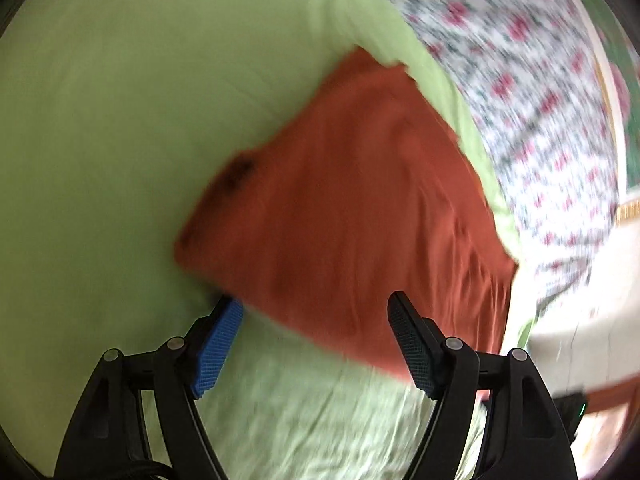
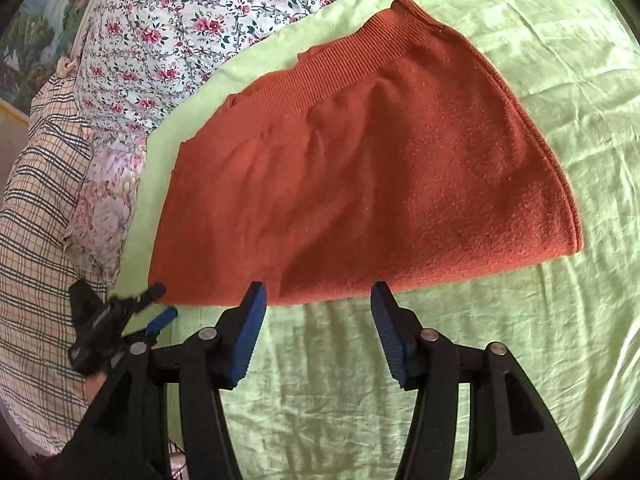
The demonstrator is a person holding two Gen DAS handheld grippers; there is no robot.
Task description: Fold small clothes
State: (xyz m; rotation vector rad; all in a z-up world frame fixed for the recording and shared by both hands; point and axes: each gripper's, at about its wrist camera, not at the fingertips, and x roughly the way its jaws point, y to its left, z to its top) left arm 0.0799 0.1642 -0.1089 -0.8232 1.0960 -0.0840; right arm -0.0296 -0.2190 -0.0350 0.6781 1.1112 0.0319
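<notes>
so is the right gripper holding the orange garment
No, the right gripper is open, its fingers apart just short of the orange garment's near edge on the green sheet.

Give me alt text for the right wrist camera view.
A folded rust-orange knit garment lies flat on a light green sheet, with the open right gripper at its near edge. Floral bedding lies beyond, and the left gripper shows at left.
</notes>
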